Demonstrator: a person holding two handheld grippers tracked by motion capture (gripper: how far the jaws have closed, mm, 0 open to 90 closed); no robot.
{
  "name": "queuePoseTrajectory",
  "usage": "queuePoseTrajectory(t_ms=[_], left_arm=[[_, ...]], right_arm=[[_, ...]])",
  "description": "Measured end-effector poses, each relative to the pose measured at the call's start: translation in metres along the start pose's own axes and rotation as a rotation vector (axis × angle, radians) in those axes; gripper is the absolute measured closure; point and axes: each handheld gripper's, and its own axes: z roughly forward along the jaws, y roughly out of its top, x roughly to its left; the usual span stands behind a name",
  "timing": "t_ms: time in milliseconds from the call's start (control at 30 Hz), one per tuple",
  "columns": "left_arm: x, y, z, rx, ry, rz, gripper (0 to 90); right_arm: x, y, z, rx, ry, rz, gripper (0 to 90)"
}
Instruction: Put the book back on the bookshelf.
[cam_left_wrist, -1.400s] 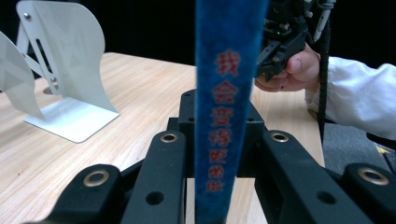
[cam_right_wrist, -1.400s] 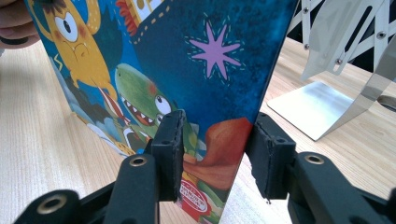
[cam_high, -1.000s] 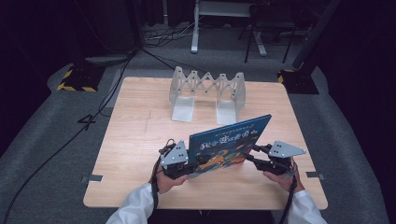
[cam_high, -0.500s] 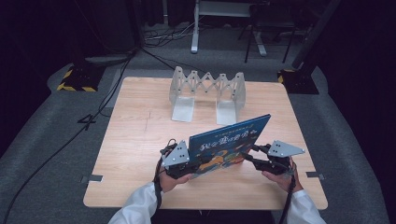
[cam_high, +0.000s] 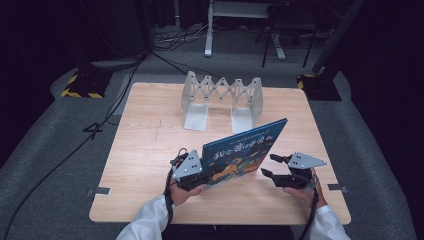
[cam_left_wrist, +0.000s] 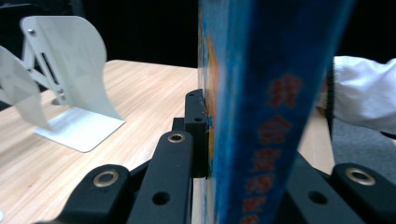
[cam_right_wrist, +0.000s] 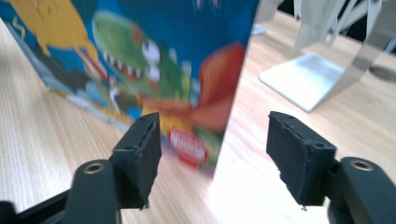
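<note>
A blue picture book (cam_high: 245, 150) with a dinosaur cover stands tilted on its lower edge above the wooden table (cam_high: 145, 150). My left gripper (cam_high: 202, 177) is shut on its lower left part; in the left gripper view the book's spine (cam_left_wrist: 261, 93) sits clamped in that gripper (cam_left_wrist: 233, 140). My right gripper (cam_high: 268, 165) is just right of the book's lower right edge, and its jaws have just been opening. In the right gripper view its pads (cam_right_wrist: 140, 149) stand wide apart on that gripper (cam_right_wrist: 215, 149) and do not touch the book (cam_right_wrist: 163, 60) ahead.
A white folding book rack (cam_high: 222, 97) with zigzag links stands at the back middle of the table. One of its end plates (cam_left_wrist: 70, 70) shows left of the book, and its flat base (cam_right_wrist: 303, 79) lies beyond the right gripper. White sleeves enter from the bottom.
The right gripper's jaws have opened and let go of the book's right edge. The left gripper and the book have stayed put.
</note>
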Motion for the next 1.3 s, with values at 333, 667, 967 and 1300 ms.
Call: queuePoseTrajectory(t_ms=[333,667,967,1300], left_arm=[[0.008,0.009,-0.008,0.034,0.107,0.028,82.9],[0.022,0.015,-0.022,0.022,0.192,0.008,82.9],[0.043,0.024,-0.035,0.017,0.284,-0.001,82.9],[0.059,0.025,-0.052,0.002,0.356,-0.019,82.9]], right_arm=[[-0.005,-0.014,0.004,0.068,0.005,0.017,34.7],[-0.004,-0.020,0.006,0.105,0.025,0.035,26.5],[-0.003,-0.034,0.005,0.172,0.010,0.021,25.8],[-0.002,-0.036,0.007,0.186,0.004,0.019,25.8]])
